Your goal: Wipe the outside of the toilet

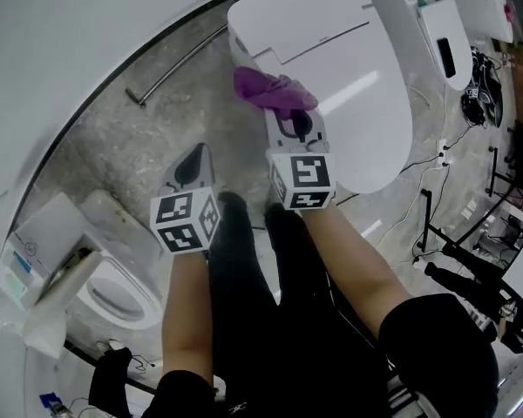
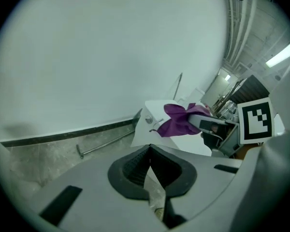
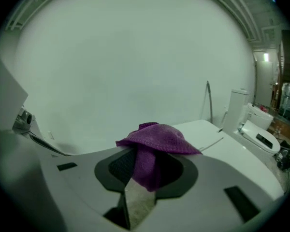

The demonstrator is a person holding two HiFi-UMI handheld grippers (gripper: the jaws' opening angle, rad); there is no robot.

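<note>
A white toilet (image 1: 357,77) with its lid down fills the top middle of the head view. My right gripper (image 1: 286,116) is shut on a purple cloth (image 1: 275,92), which it holds at the toilet's left edge near the lid hinge. In the right gripper view the cloth (image 3: 157,139) drapes over the jaws (image 3: 140,170), with the lid (image 3: 208,134) just beyond. My left gripper (image 1: 192,168) hangs over the floor left of the toilet, shut and empty (image 2: 150,163). From the left gripper view the cloth (image 2: 176,122) and the right gripper (image 2: 208,124) show against the toilet (image 2: 150,112).
A metal rod (image 1: 179,64) lies on the grey stone floor by the curved white wall. A second toilet (image 1: 113,290) and a white box (image 1: 35,251) stand at lower left. Another white fixture (image 1: 444,33) and cables (image 1: 484,94) are at upper right.
</note>
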